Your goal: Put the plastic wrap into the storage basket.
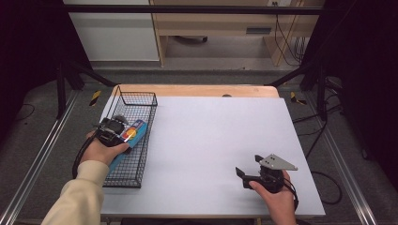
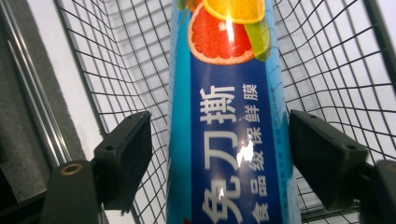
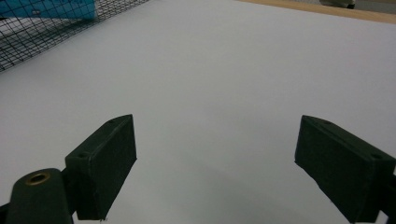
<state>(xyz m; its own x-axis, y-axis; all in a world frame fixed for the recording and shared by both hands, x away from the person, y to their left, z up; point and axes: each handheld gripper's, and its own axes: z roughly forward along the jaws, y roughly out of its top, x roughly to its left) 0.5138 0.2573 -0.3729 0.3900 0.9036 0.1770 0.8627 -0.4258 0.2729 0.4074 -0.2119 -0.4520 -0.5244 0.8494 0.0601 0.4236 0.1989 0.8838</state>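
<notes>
Over at the left edge of the table, the blue cling-film box (image 2: 229,140) lies lengthwise in the wire basket (image 1: 141,101), running straight up between the left gripper (image 2: 219,158)'s wide-spread jaws, neither pad touching, while the right gripper (image 1: 251,169) rests well apart, near right, jaws wide and empty.

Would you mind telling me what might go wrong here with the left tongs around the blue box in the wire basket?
1. The left tongs stand open on either side of the blue box without touching it; its glossy face might slip once squeezed.
2. The wire basket walls sit close, so the long box could snag the mesh when lifted.
</notes>
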